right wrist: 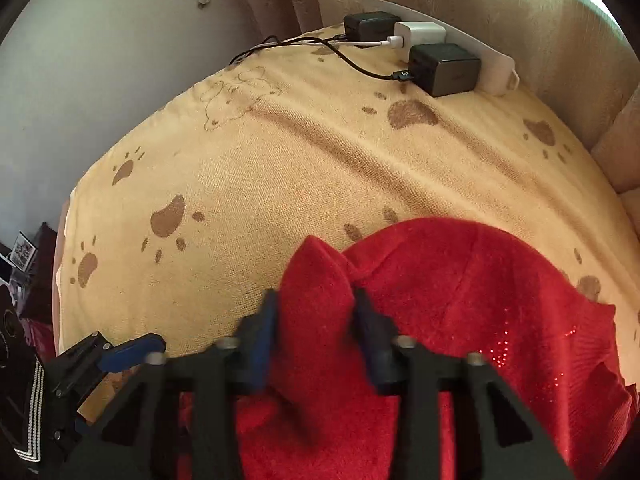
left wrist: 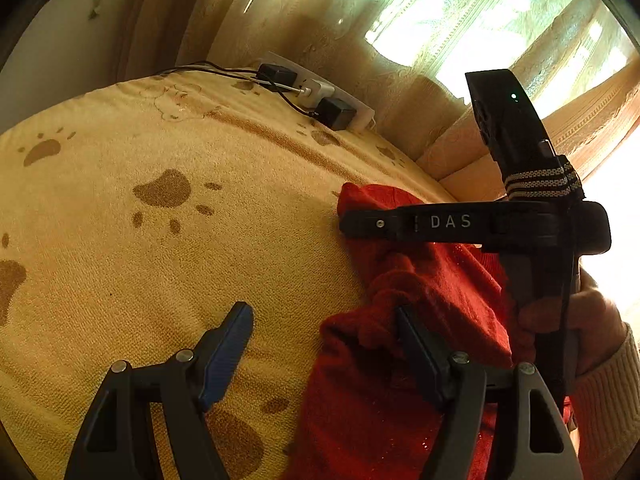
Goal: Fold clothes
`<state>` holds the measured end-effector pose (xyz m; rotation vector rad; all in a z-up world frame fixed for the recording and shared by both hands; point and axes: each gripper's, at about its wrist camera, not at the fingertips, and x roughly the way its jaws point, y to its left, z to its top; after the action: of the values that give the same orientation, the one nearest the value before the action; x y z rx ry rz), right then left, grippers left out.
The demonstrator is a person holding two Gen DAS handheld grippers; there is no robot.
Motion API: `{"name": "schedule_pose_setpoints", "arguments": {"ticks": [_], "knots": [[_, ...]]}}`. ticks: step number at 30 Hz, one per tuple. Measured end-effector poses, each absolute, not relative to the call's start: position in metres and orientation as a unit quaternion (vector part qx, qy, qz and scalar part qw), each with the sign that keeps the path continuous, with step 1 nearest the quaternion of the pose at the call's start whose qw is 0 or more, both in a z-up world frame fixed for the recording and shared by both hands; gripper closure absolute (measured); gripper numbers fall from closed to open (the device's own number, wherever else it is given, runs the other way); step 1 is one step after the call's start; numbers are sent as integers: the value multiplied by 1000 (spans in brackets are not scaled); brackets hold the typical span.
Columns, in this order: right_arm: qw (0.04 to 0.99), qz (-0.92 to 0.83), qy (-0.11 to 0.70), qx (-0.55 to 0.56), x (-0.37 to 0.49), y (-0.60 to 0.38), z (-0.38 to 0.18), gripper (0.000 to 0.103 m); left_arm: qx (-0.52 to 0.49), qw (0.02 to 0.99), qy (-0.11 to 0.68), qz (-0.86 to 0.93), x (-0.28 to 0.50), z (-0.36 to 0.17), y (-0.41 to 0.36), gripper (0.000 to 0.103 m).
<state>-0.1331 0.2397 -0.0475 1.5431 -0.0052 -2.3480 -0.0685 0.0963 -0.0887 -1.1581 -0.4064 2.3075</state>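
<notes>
Red sweater lies bunched on the near right part of the paw-print yellow towel; right claw is clenched on a raised fold of it, visible only in the right wrist view. Left claw is released, jaws wide, one finger over bare towel and the other against the sweater's edge. Left view alone shows the person's hand gripping the right tool's handle; both views show the power strip with chargers at the far edge by the curtain.
</notes>
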Motion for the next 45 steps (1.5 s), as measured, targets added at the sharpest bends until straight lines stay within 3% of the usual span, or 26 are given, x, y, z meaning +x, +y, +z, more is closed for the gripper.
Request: {"name": "schedule_pose_setpoints", "arguments": {"ticks": [7,11,14,16,18,23,32,33,35,38,44,45], "knots": [[81,-883,-53,459,-153,281,-16,93,-419,239,-185,856,-69,-91,89,28],[109,-858,-97,492,-177,288,-39,88,-417,233,-189,858,-70,-92,88,28],[122,-859,-117,484,-175,296,-34,71,-416,234,-200,856,-69,-93,85,28],[123,-868,-124,466,-168,303,-24,30,-415,234,-210,854,-68,-94,82,31],[122,-877,-129,446,-159,311,-13,19,-415,234,-213,853,-68,-94,80,32],[87,-917,-122,368,-72,367,49,19,-426,227,-174,858,-68,-89,92,32],[-34,-925,-133,356,72,408,30,20,-430,315,-112,838,-80,-29,155,29],[-47,-925,-134,354,88,413,28,21,-428,325,-103,837,-83,-22,168,27],[-74,-924,-136,350,120,422,23,35,-442,332,-79,829,-96,-21,197,27],[-113,-921,-138,346,165,435,16,50,-497,313,-54,807,-110,-50,229,27],[-125,-897,-113,408,159,439,-25,52,-467,246,0,850,-105,-75,224,27],[-127,-894,-109,416,159,440,-31,57,-457,230,7,859,-108,-77,219,27]]}}
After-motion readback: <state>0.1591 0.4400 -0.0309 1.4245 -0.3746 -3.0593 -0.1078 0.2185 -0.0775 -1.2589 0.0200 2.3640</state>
